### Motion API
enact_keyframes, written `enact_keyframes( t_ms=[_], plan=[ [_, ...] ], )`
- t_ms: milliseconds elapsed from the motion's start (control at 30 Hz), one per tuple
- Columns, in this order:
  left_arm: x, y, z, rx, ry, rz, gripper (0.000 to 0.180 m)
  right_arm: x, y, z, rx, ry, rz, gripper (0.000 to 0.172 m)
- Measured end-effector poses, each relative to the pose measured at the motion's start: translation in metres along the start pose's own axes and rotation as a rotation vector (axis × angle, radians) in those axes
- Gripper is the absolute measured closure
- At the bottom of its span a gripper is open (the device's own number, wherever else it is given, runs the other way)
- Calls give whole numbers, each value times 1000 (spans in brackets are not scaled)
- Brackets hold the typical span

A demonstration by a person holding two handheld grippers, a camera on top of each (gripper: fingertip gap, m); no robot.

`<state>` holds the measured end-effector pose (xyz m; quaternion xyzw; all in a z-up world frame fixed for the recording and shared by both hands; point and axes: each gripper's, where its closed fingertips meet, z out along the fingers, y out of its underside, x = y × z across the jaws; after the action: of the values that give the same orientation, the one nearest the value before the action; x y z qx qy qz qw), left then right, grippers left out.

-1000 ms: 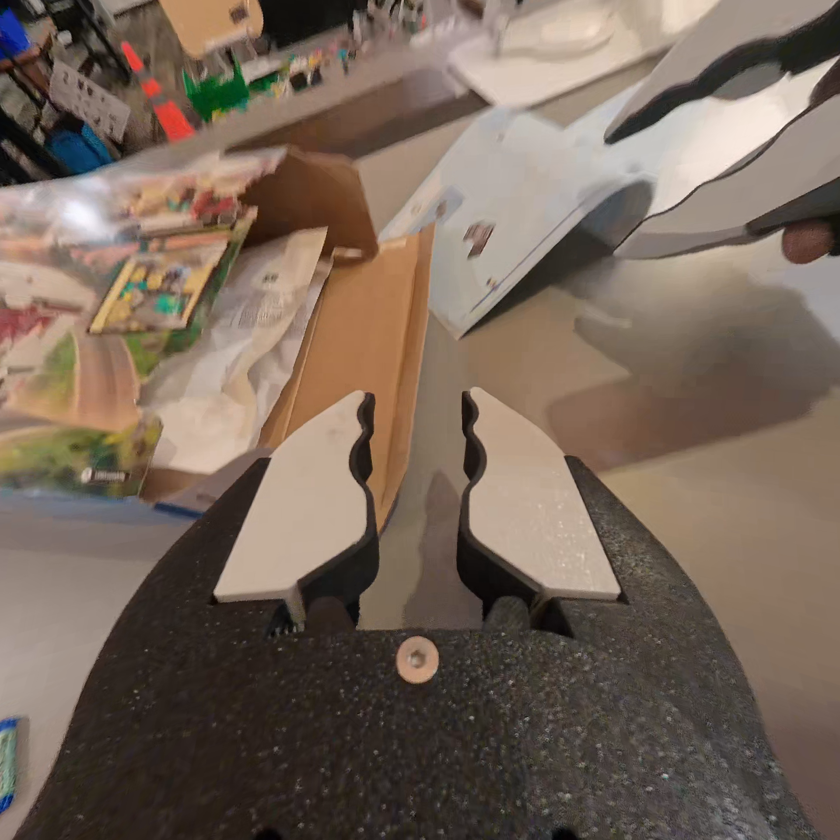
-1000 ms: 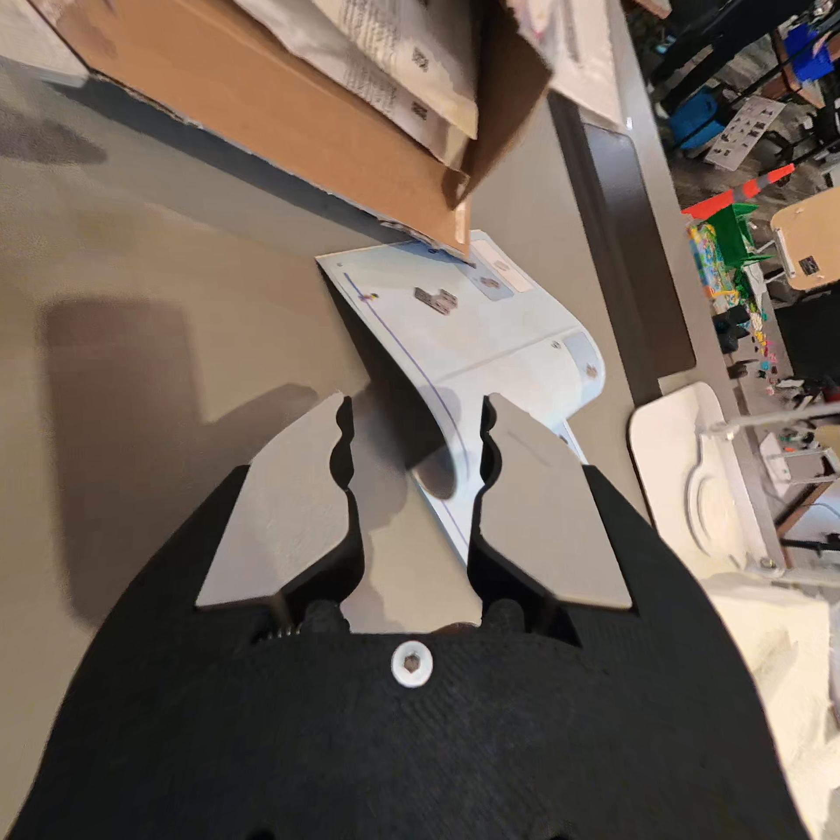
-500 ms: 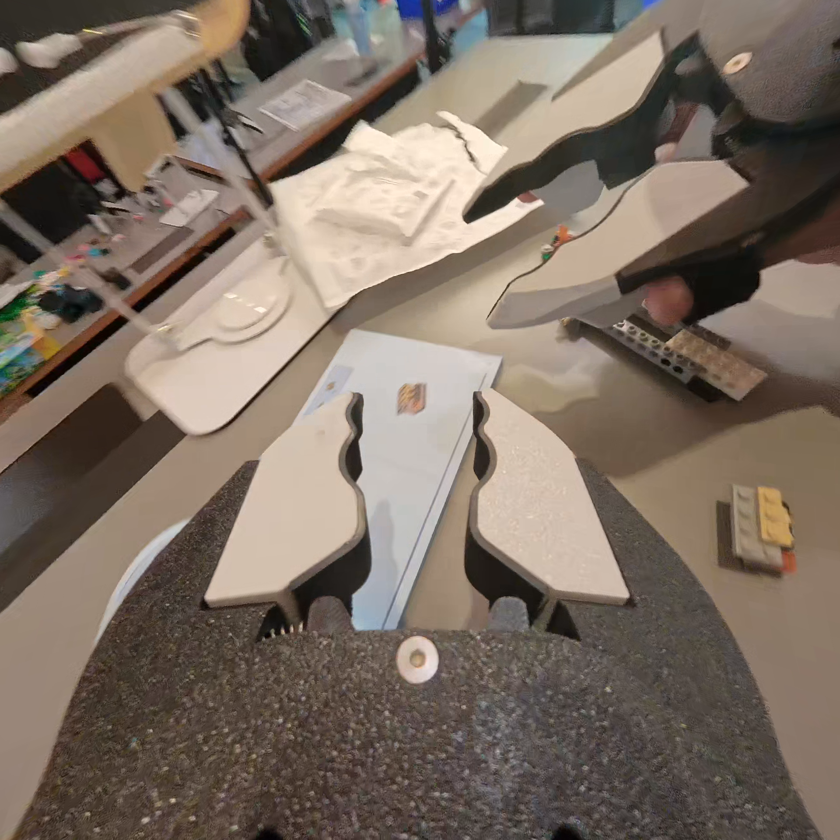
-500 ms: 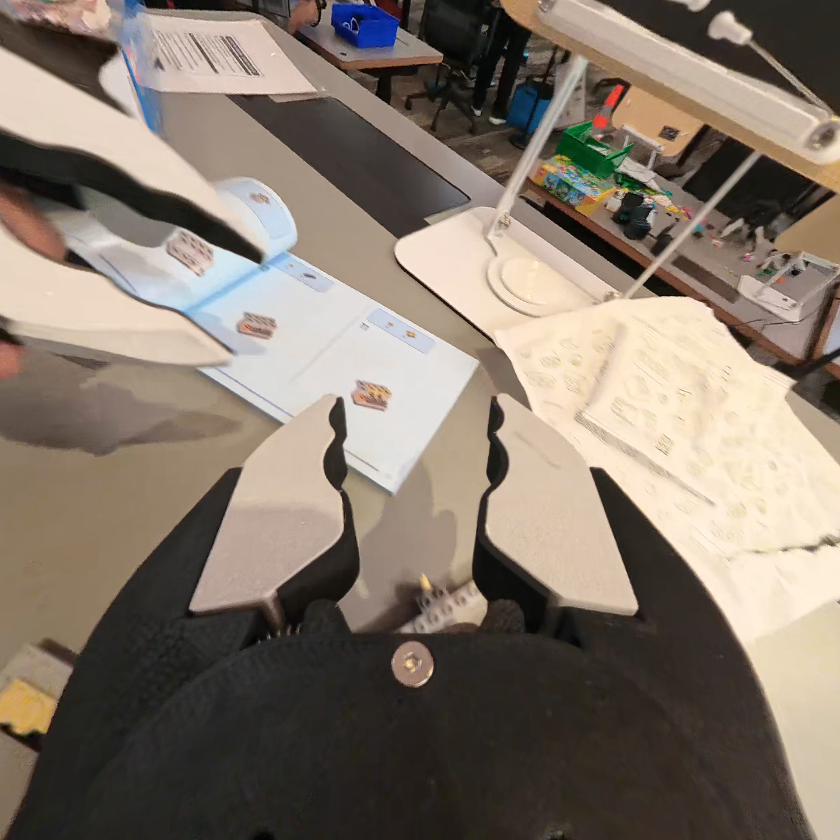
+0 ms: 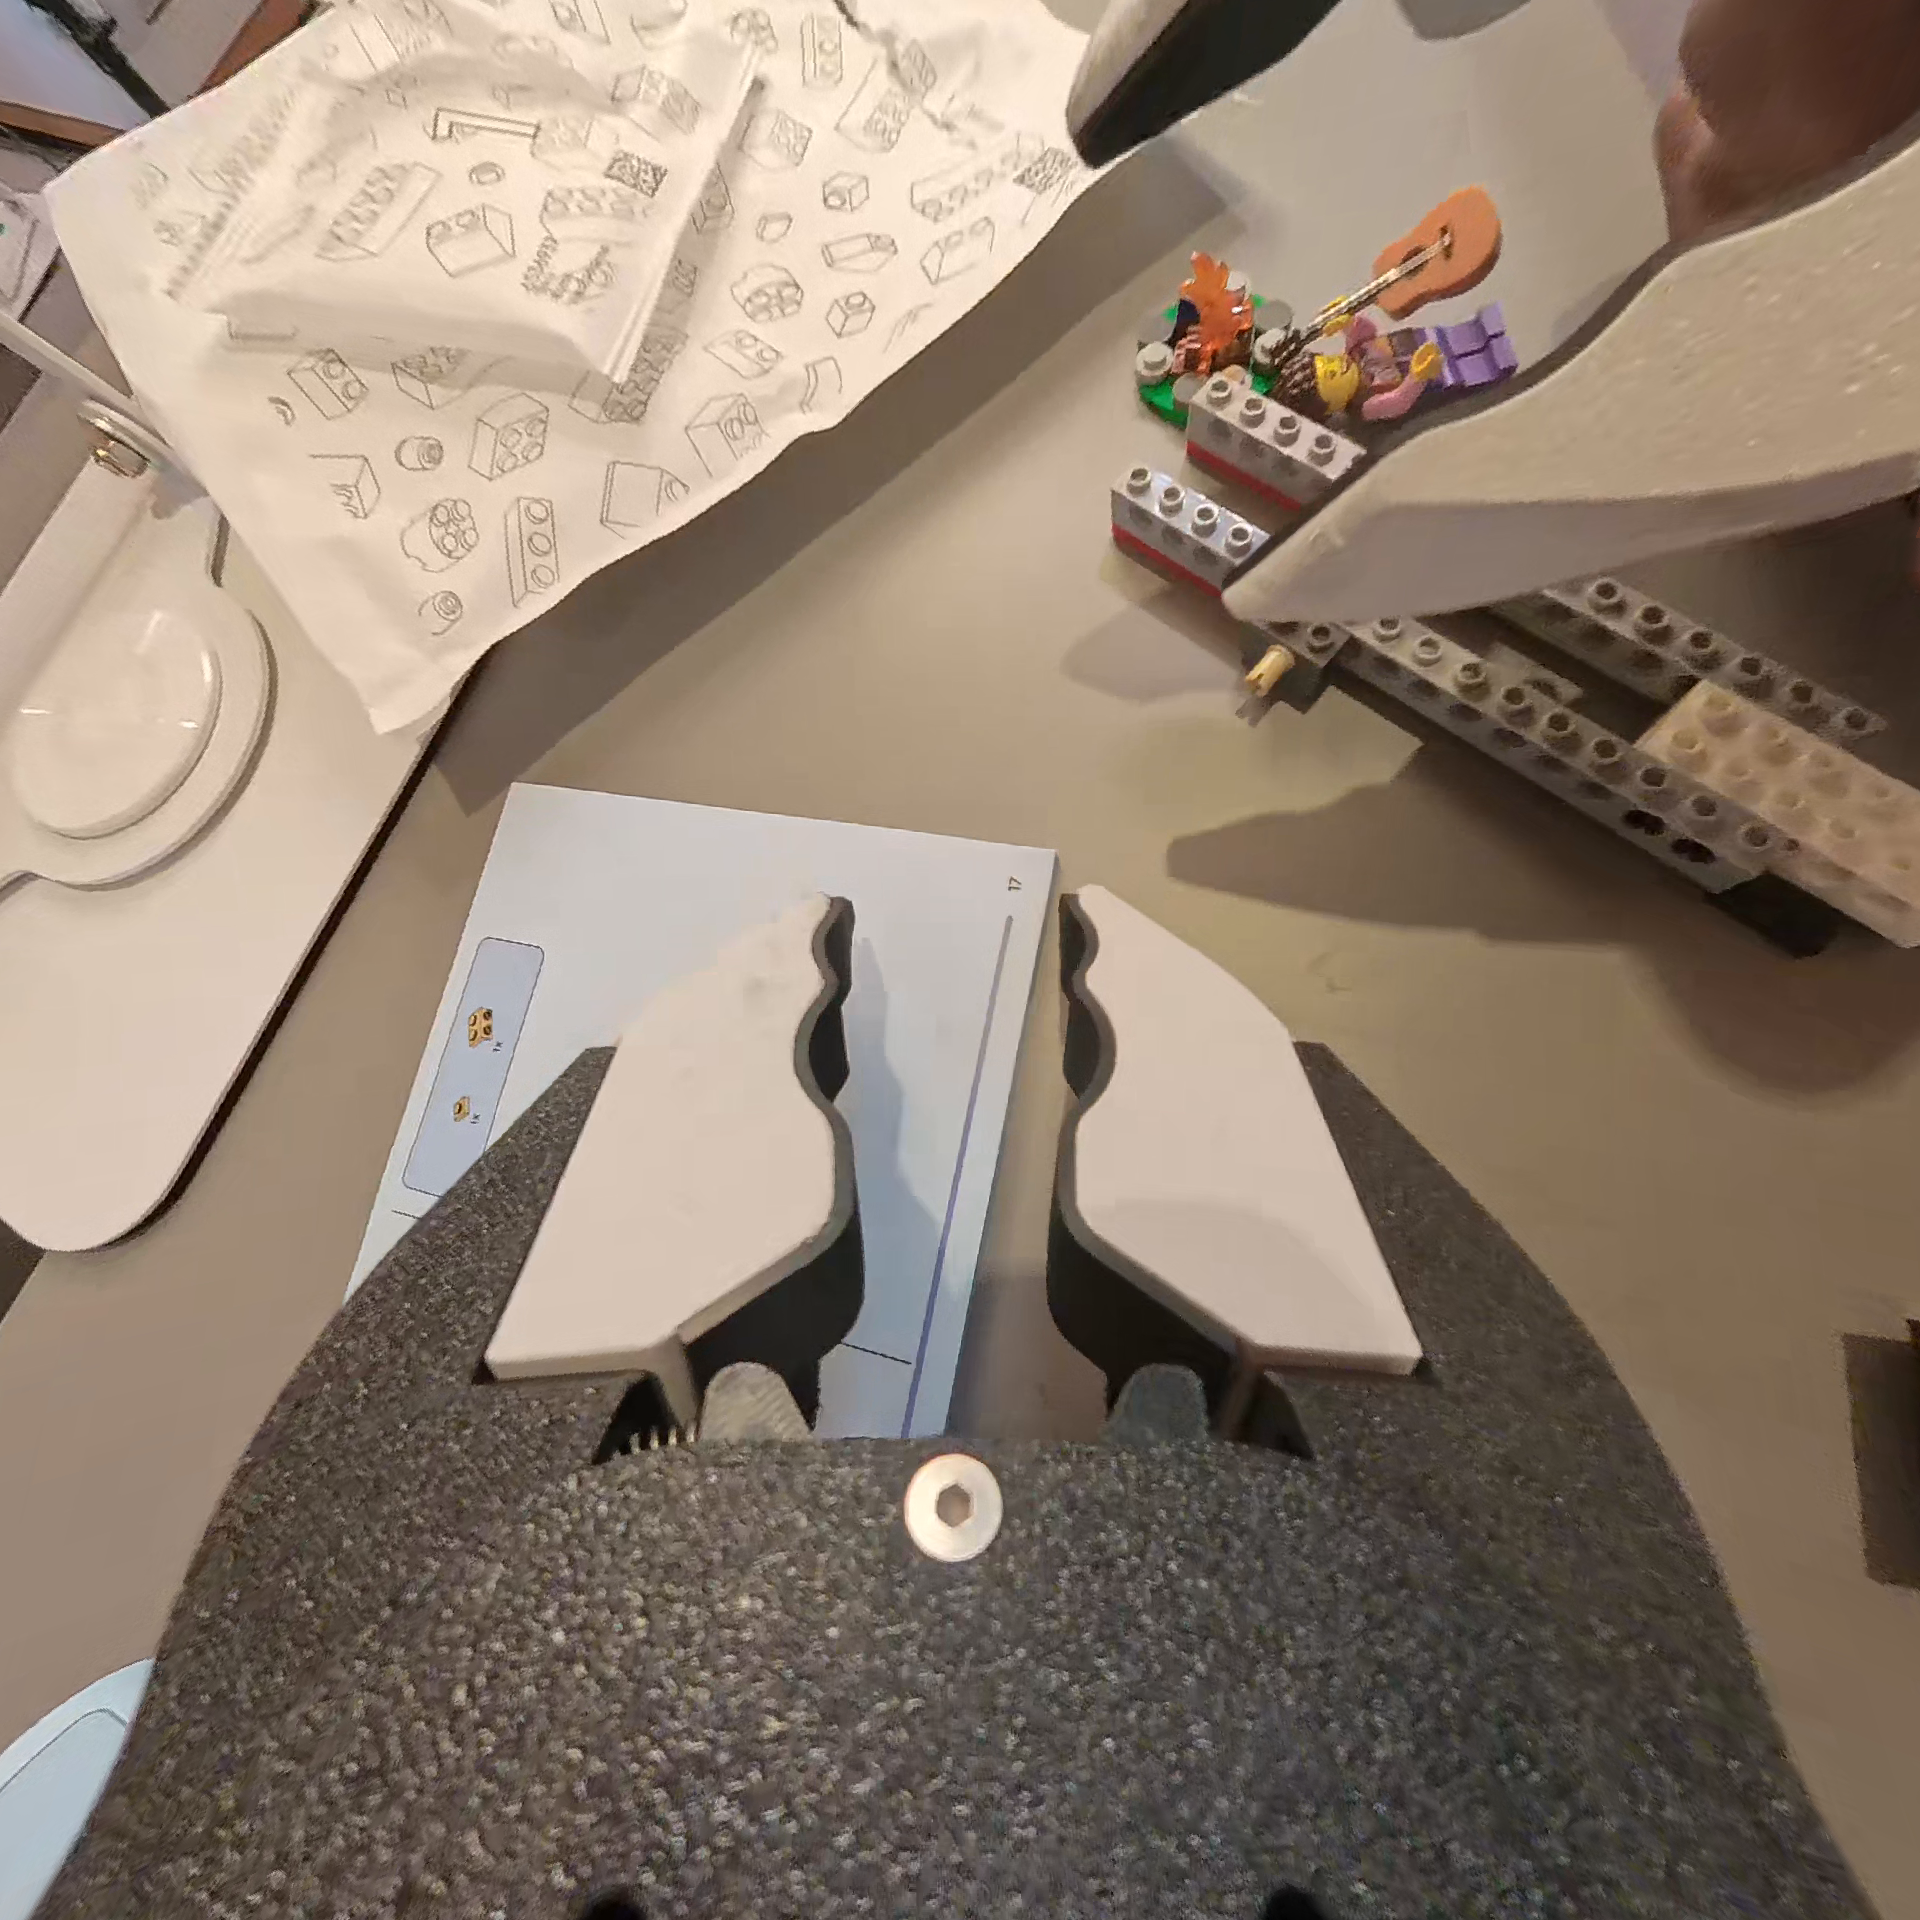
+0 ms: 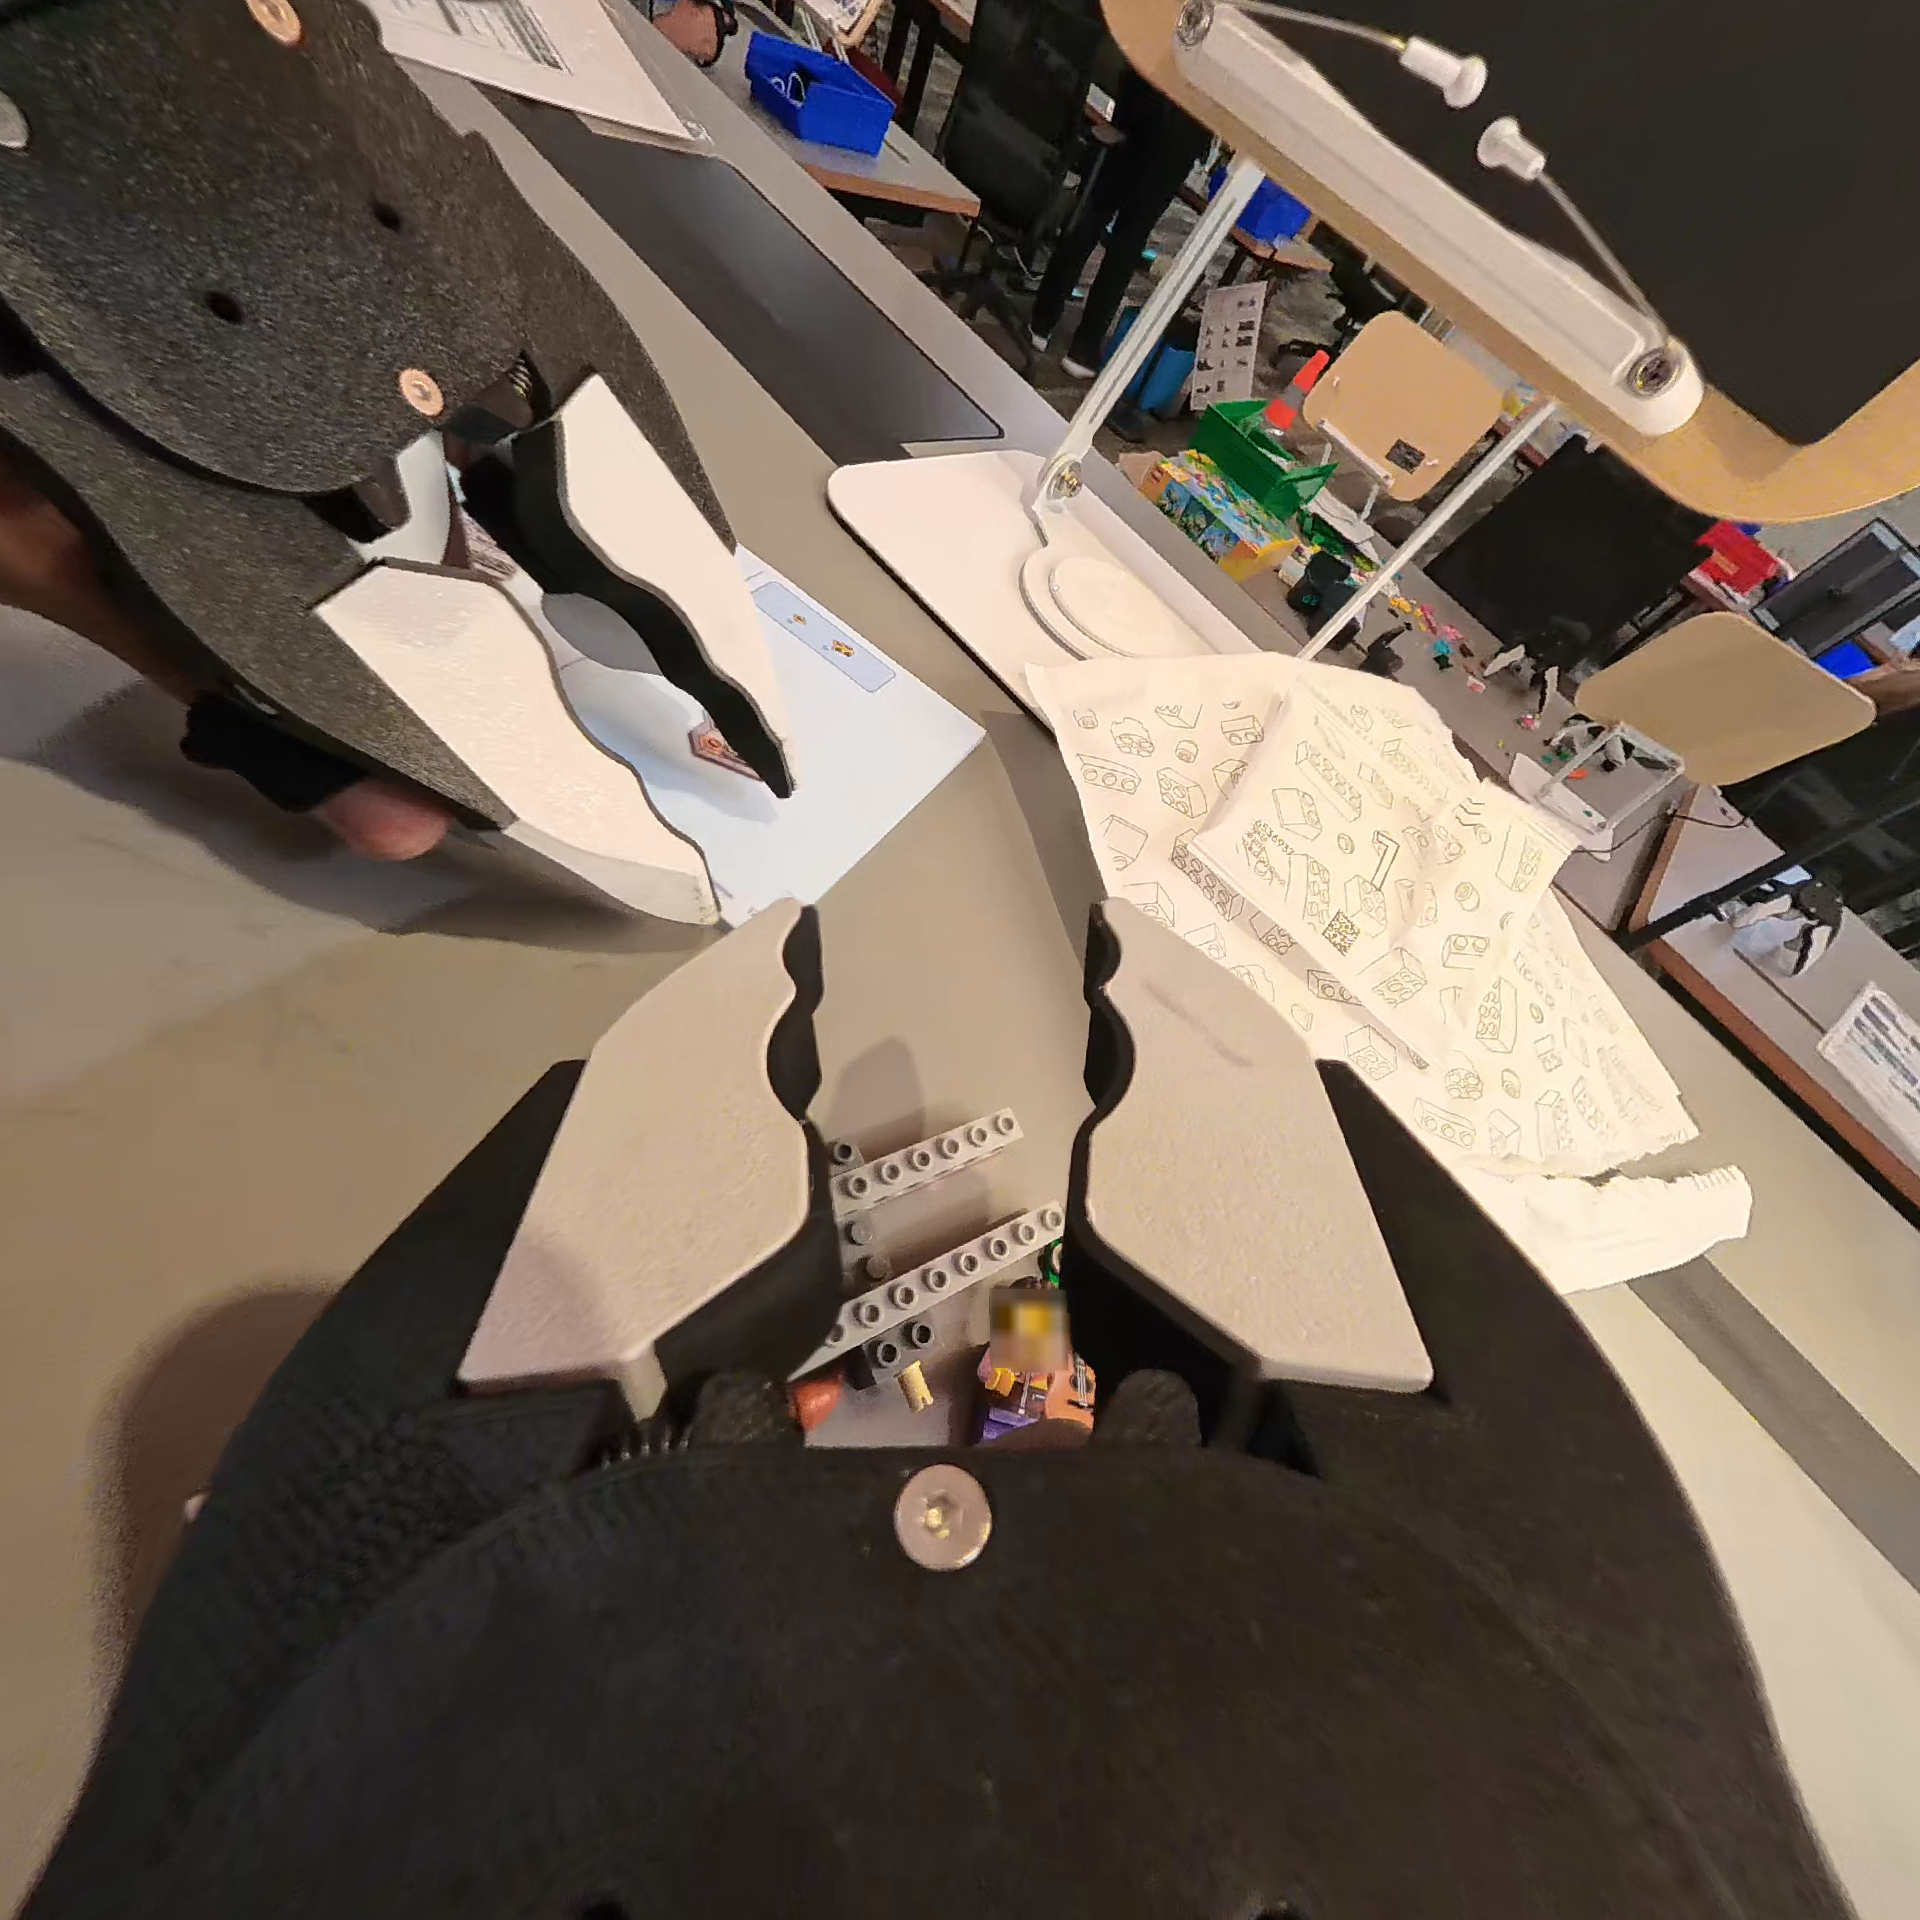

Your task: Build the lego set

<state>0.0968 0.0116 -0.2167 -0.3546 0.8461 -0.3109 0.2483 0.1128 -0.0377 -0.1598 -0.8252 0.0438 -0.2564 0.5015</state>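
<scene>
In the left wrist view my left gripper (image 5: 951,914) is open and empty, hovering over a pale blue instruction booklet page (image 5: 727,894) that lies flat on the grey table (image 5: 935,707). In the right wrist view my right gripper (image 6: 951,925) is open and empty above grey studded bricks (image 6: 935,1247) and a small purple figure with a guitar (image 6: 1034,1382). One finger (image 5: 1558,468) of the right gripper reaches over the grey brick frame (image 5: 1538,707) in the left wrist view. A finger (image 6: 468,686) of the left gripper shows over the booklet (image 6: 873,748).
A white paper bag printed with brick drawings (image 5: 499,270) lies behind the booklet and also shows in the right wrist view (image 6: 1351,883). A white lamp base (image 5: 125,727) stands at the left. A small campfire build (image 5: 1216,312), grey-and-red bricks (image 5: 1268,436) and a tan plate (image 5: 1787,800) sit at the right.
Both grippers swung away from the cardboard box and the curled booklet; the left is now over the flat page, the right over the bricks. Both stayed open and empty.
</scene>
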Motion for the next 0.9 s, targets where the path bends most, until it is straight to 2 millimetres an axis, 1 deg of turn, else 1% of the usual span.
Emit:
enact_keyframes(
  t_ms=[133,233,533,800,900],
  plan=[
    [1,-1,3,0,-5,-3,143,1,4,1,-15,7,-9,124],
    [3,3,6,-19,13,-23,144,2,7,2,-27,12,-10,125],
    [-4,6,5,-28,-14,-68,148,1,9,3,-43,15,-26,126],
    [1,5,6,-42,-13,-31,148,1,9,3,-48,18,-29,126],
    [0,5,5,-41,-28,-24,148,1,10,2,-52,19,-31,126]
  ],
)
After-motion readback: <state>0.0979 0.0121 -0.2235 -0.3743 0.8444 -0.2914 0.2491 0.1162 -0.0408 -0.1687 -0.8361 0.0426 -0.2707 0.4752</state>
